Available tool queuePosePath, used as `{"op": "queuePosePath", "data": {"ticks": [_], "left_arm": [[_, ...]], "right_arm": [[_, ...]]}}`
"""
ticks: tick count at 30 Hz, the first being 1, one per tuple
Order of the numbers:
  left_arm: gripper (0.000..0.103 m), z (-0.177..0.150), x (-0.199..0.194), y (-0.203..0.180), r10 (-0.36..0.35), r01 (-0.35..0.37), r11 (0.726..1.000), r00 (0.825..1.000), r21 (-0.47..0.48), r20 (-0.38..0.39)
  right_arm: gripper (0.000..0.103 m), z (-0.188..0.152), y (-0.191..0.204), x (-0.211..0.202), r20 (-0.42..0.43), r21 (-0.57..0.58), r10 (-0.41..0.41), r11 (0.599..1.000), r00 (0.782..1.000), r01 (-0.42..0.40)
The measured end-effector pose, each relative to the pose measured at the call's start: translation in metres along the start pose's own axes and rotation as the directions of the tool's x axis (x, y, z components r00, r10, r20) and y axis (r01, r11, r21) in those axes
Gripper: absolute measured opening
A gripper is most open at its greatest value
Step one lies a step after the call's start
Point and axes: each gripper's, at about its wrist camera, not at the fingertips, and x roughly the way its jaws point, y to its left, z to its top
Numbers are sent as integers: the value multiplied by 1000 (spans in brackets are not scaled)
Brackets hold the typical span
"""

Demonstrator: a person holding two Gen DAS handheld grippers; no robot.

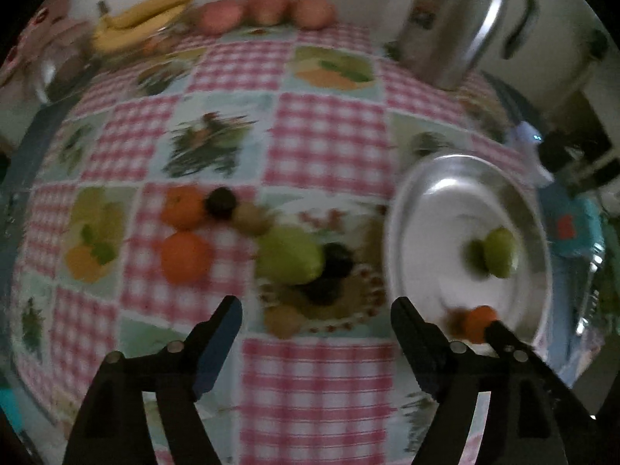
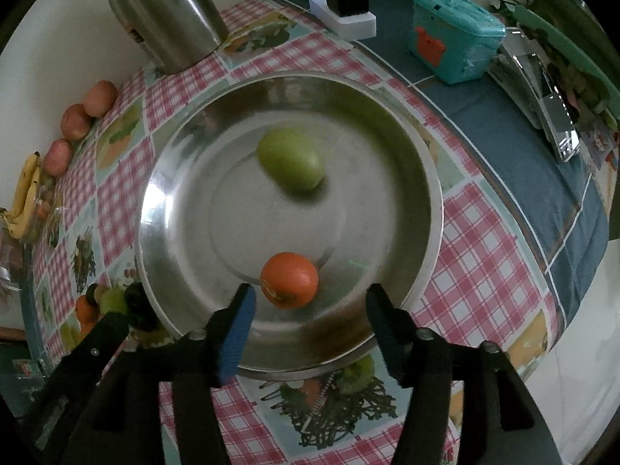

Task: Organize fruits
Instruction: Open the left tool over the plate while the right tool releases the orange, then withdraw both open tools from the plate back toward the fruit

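In the right wrist view a steel plate (image 2: pixel 432 193) holds a green fruit (image 2: pixel 290 162) and an orange (image 2: pixel 288 279). My right gripper (image 2: pixel 310 300) is open above the plate's near side. The orange lies just ahead of its fingertips, nearer the blue pad, and neither pad presses on it. In the left wrist view my left gripper (image 1: pixel 316 310) is open and empty over the checked tablecloth. Ahead of it lie two oranges (image 1: pixel 186 257), a green fruit (image 1: pixel 288 255), dark plums (image 1: pixel 337 261) and brown kiwis (image 1: pixel 252 219). The plate (image 1: pixel 426 232) is to its right.
A steel kettle (image 2: pixel 166 11) stands behind the plate. Bananas (image 1: pixel 143 19) and red apples (image 1: pixel 267 6) line the wall. A teal box (image 2: pixel 453 38) and a white block (image 2: pixel 345 19) sit on the blue cloth at the right, near the table edge.
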Motion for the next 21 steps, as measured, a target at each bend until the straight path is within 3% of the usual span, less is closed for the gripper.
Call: {"op": "queuePosePath", "data": {"ticks": [9,16,21], "left_arm": [[86,2,-10,30,0,0,996,1000,-94,3],[90,7,-16,46,1,2,987,1000,-162,18],[101,8,-21,57,9,-3,982,999,-190,31]], "right_arm": [[64,-1,14,0,7,-50,-8,999,1000,8],[65,-8,39,1,1,-159,-5,987,1000,5],[70,-13,50,0,6,-211,-2,977,1000,3]]}}
